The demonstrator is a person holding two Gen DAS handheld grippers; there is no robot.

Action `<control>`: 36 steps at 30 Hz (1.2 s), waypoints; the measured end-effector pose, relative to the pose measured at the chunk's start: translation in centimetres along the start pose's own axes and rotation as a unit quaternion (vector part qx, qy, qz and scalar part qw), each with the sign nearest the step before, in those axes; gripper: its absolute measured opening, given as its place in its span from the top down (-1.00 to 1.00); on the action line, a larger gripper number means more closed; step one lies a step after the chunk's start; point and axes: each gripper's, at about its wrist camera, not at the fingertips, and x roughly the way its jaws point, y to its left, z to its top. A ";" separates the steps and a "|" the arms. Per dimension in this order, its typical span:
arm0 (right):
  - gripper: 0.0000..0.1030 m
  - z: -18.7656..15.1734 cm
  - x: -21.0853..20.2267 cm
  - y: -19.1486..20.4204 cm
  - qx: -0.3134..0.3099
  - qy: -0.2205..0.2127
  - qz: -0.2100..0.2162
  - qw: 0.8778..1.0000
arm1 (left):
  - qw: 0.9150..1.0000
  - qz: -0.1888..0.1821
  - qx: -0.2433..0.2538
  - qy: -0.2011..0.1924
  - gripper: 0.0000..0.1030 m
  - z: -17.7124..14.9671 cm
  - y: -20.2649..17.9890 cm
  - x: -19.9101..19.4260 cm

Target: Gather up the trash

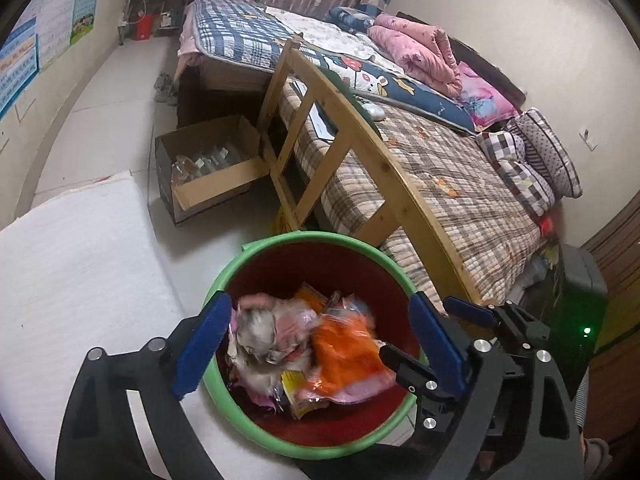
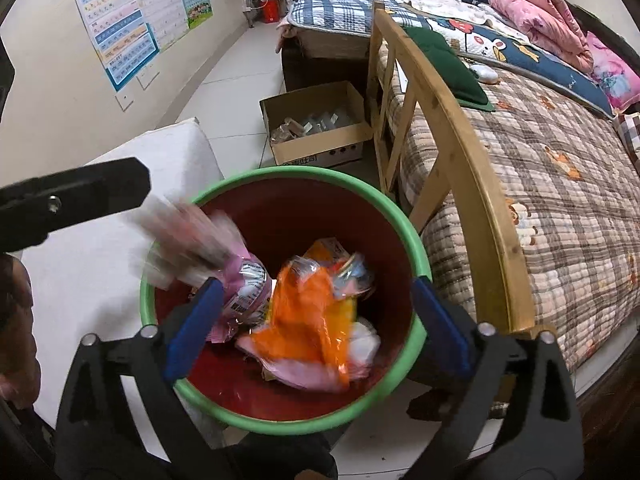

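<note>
wall posters [image 2: 136,20] only rightward

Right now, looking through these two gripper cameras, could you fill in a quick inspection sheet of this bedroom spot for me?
Surface: pale tiled floor, with a white mat beside the bin.
Job's things: green-rimmed red bin holding wrappers, among them an orange wrapper and a pink wrapper; the pink one is blurred at the bin's edge.
Clutter: open cardboard box of packets by the bed; shoes on the floor.
Grippers: left gripper and right gripper both open over the bin, pads pressing on nothing.
Cables: a white cable hangs by the far table.
Surroundings: wooden bed frame, plaid quilt, pink blanket, wall posters.
</note>
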 end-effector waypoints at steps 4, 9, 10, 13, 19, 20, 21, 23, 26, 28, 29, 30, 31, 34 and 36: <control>-0.87 -0.2 -0.5 0.3 -0.001 0.001 0.001 1.000 | 1.000 0.003 -0.011 -0.008 -0.84 -0.3 0.4 -1.0; -0.90 -0.2 -2.0 1.4 -0.006 -0.009 0.003 1.000 | 0.999 0.019 -0.025 -0.025 -0.84 -0.5 1.1 -3.1; -0.90 -0.2 -2.4 1.7 -0.006 -0.012 0.004 1.000 | 0.999 0.026 -0.025 -0.028 -0.84 -0.7 1.3 -3.7; -0.90 -0.4 -3.7 2.9 -0.010 -0.021 0.007 1.000 | 0.998 0.051 -0.021 -0.040 -0.84 -1.4 2.1 -5.9; -0.90 -1.7 -6.2 7.4 -0.036 -0.039 0.016 0.998 | 0.992 0.098 -0.053 -0.061 -0.84 -4.3 5.4 -11.5; -0.90 -2.0 -6.6 8.2 -0.039 -0.041 0.020 0.998 | 0.991 0.104 -0.057 -0.064 -0.84 -4.7 5.8 -12.3; -0.90 -2.4 -7.1 9.2 -0.042 -0.044 0.028 0.998 | 0.990 0.111 -0.062 -0.066 -0.84 -5.3 6.4 -13.3; -0.90 -3.1 -7.9 11.0 -0.046 -0.051 0.037 0.997 | 0.986 0.133 -0.070 -0.071 -0.84 -7.3 7.9 -15.7; -0.90 -4.4 -9.3 14.1 -0.052 -0.064 0.050 0.995 | 0.979 0.171 -0.073 -0.078 -0.84 -10.1 9.5 -18.5; -0.90 -5.5 -10.2 16.1 -0.053 -0.076 0.061 0.994 | 0.973 0.201 -0.072 -0.084 -0.84 -12.3 10.5 -20.2; -0.91 -5.9 -10.5 16.8 -0.053 -0.081 0.067 0.993 | 0.971 0.209 -0.071 -0.087 -0.84 -13.0 10.9 -20.8; -0.91 -6.3 -10.9 17.6 -0.054 -0.088 0.072 0.992 | 0.968 0.220 -0.071 -0.092 -0.84 -13.8 11.2 -21.7; -0.91 -6.9 -11.2 18.6 -0.057 -0.093 0.076 0.991 | 0.964 0.233 -0.074 -0.102 -0.84 -14.9 11.7 -22.7; -0.91 -8.1 -12.0 20.7 -0.065 -0.104 0.087 0.989 | 0.953 0.259 -0.075 -0.141 -0.84 -17.6 12.4 -25.6; -0.91 -9.0 -12.7 22.2 -0.071 -0.116 0.091 0.986 | 0.943 0.277 -0.071 -0.172 -0.84 -19.4 12.6 -27.5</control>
